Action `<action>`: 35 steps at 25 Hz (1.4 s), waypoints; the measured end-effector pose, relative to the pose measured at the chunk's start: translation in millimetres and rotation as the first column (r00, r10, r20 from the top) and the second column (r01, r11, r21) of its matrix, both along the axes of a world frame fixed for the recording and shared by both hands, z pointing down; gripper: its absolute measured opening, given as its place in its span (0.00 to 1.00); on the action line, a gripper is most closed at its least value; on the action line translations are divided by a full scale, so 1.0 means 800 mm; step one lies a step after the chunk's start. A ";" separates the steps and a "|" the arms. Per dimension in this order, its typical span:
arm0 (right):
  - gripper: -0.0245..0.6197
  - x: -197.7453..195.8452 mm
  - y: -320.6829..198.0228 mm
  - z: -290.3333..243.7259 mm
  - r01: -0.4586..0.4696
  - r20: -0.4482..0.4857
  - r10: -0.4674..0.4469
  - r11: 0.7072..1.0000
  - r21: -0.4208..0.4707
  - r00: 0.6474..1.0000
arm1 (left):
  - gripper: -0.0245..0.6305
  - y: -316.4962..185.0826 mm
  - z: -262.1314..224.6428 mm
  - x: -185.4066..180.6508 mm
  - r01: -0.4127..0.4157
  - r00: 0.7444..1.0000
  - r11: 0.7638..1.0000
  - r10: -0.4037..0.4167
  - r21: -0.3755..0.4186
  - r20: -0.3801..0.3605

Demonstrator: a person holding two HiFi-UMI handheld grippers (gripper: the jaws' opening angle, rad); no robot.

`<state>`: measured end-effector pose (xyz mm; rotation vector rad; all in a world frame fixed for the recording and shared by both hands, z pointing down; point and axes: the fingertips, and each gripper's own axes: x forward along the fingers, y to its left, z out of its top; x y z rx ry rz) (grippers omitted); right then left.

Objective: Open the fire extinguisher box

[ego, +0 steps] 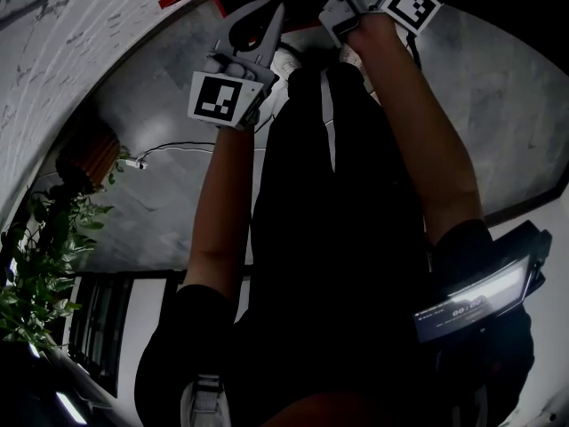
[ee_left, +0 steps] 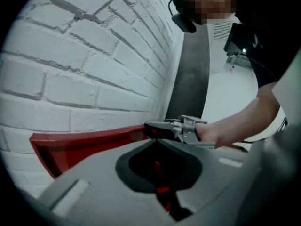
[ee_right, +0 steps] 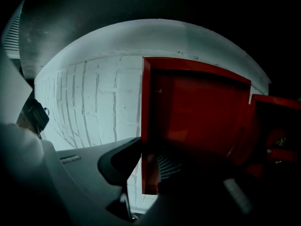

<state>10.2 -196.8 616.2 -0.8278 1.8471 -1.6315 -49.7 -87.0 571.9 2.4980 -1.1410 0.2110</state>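
At the right claw [ee_right: 149, 155], the fire extinguisher box door [ee_right: 197, 112], its free edge tight between the narrow jaws.

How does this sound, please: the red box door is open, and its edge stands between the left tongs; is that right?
Not quite: the red box door is open, but its edge stands between the right tongs, not the left tongs, whose tips meet empty. The right gripper view shows it.

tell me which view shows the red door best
Right gripper view: the red metal door faces the camera, swung open. Left gripper view shows only its edge-on strip; head view, a sliver.
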 end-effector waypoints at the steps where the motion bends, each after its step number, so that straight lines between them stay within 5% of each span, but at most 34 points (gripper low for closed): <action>1: 0.19 -0.001 -0.004 0.000 0.005 -0.002 -0.005 1.000 0.003 1.000 | 0.04 0.000 0.001 -0.001 0.001 1.000 1.000 -0.001 -0.002 0.000; 29: 0.21 -0.004 -0.048 0.000 0.003 -0.040 -0.001 0.999 0.041 0.999 | 0.04 -0.008 0.011 -0.016 0.046 0.999 0.999 -0.046 -0.026 -0.019; 35: 0.30 0.004 -0.051 0.001 -0.002 -0.048 0.004 0.999 0.042 0.999 | 0.04 -0.007 0.004 -0.015 0.056 0.998 0.998 -0.056 -0.017 -0.019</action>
